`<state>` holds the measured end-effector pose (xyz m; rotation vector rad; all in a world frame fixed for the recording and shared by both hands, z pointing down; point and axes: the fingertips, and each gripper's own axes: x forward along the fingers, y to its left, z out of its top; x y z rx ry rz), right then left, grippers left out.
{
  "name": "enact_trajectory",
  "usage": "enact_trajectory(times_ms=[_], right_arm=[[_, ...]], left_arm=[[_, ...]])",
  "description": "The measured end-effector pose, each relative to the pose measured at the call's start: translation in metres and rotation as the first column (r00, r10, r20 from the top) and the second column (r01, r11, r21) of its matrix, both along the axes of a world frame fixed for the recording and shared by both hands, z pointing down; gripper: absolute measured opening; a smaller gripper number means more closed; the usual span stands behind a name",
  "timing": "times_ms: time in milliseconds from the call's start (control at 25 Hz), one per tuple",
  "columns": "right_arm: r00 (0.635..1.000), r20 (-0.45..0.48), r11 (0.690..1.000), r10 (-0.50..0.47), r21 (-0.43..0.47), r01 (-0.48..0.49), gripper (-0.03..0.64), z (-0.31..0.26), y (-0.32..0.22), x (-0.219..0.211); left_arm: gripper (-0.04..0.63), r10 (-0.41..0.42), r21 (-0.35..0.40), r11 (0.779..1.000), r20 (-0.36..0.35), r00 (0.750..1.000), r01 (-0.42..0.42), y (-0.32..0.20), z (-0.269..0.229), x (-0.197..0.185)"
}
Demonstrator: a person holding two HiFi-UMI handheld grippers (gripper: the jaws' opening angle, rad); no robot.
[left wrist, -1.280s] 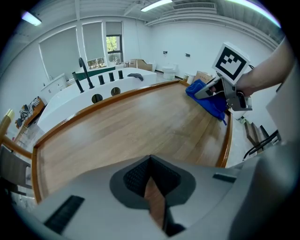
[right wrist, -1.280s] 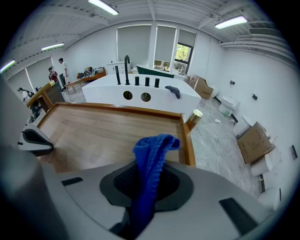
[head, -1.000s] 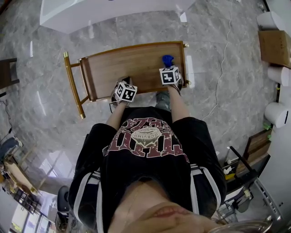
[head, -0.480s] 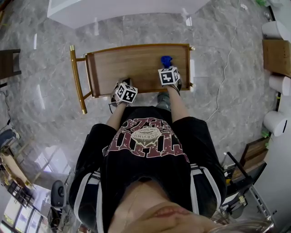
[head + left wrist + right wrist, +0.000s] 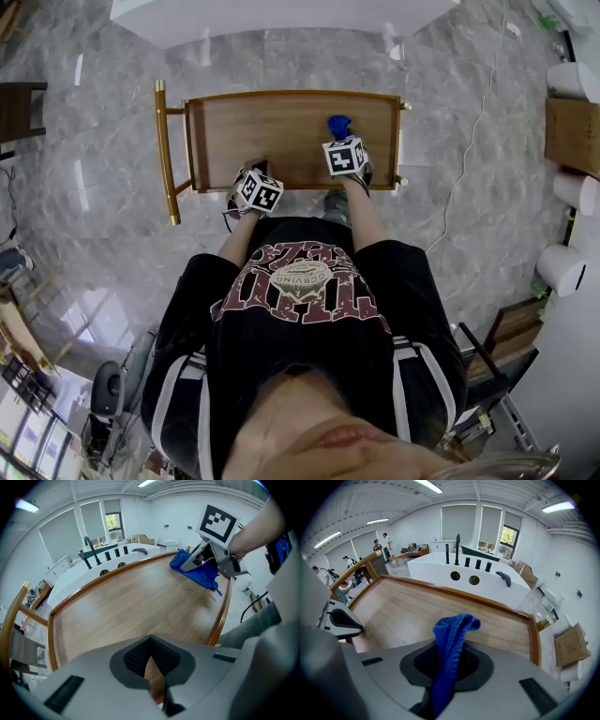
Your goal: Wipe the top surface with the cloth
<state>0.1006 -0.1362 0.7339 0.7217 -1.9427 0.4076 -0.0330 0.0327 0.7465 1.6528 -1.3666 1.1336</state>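
Overhead, a person [image 5: 305,309] in a black printed T-shirt stands at the near edge of a wooden table [image 5: 244,131] with a raised rim and a gold-coloured frame, a gripper in each hand.

At the table's right side, the right claw [image 5: 446,667] pinches a blue cloth [image 5: 451,634]. The knitted fabric rises from between the dark pads and folds over above the tips. From the head view, the cloth sits over the right part of the table top, just ahead of that gripper's marker cube. The left gripper view shows it bunched low under the claw and seemingly against the wood, though contact cannot be confirmed.

Nearer the middle of the near rim is the left claw [image 5: 150,641], well apart from the cloth. Its pads are pressed together at the tips with nothing between them — only a sliver of wood grain shows in the gap behind. The bare top stretches away in front of it.

Grey marble floor [image 5: 94,187] surrounds the table. Beyond the far rim stands a white unit [image 5: 478,576] with a black tap [image 5: 457,548] and round holes in its top.
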Motion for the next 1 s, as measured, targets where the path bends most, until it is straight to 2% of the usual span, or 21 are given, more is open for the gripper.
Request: enact_trajectory(times_ms=[440, 1000], right_arm=[[0.994, 0.013, 0.994, -0.107, -0.010, 0.107, 0.064, 0.000, 0.018, -0.037], [0.977, 0.022, 0.977, -0.211, -0.017, 0.211, 0.064, -0.002, 0.038, -0.077]], left_arm=[[0.049, -0.069, -0.012, 0.998, 0.005, 0.998, 0.069, 0.023, 0.001, -0.017], [0.049, -0.185, -0.024, 0.982, 0.014, 0.983, 0.185, 0.049, -0.003, -0.043]])
